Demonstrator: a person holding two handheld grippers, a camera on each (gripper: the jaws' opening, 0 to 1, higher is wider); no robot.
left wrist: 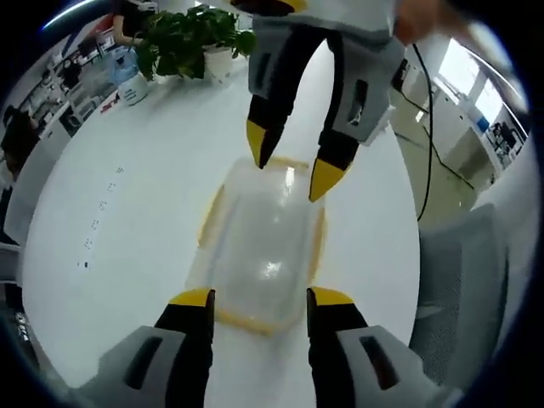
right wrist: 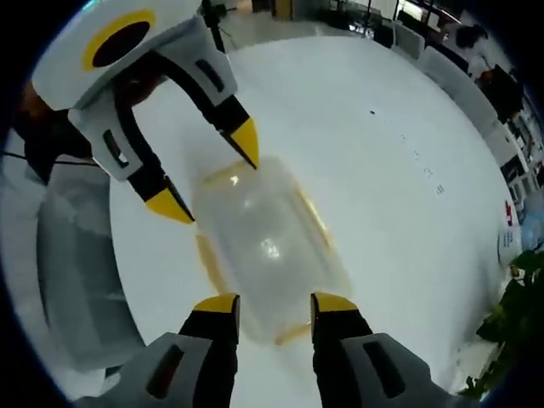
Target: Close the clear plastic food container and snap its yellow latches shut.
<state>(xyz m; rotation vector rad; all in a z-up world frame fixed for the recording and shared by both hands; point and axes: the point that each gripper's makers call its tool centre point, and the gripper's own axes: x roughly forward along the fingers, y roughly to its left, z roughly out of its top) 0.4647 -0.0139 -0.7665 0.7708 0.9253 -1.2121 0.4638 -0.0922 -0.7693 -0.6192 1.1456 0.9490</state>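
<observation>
A clear plastic food container point(left wrist: 263, 246) point(right wrist: 268, 246) lies on the white table point(left wrist: 110, 212) with its lid resting on top. Yellow latches point(left wrist: 208, 212) run along its edges. In the left gripper view, my left gripper point(left wrist: 261, 299) is open, its yellow-tipped jaws on either side of the container's near end. My right gripper point(left wrist: 293, 161) comes in from the top, open over the far end. In the right gripper view, the right gripper point(right wrist: 274, 303) straddles its own near end, and the left gripper point(right wrist: 208, 172) stands open at the opposite end.
A potted green plant point(left wrist: 191, 38) point(right wrist: 514, 323) and a blue-and-white bottle point(left wrist: 127, 76) stand at the table's far side. A grey chair point(left wrist: 467, 280) point(right wrist: 72, 280) sits beside the table edge. A black cable point(left wrist: 425, 127) hangs nearby.
</observation>
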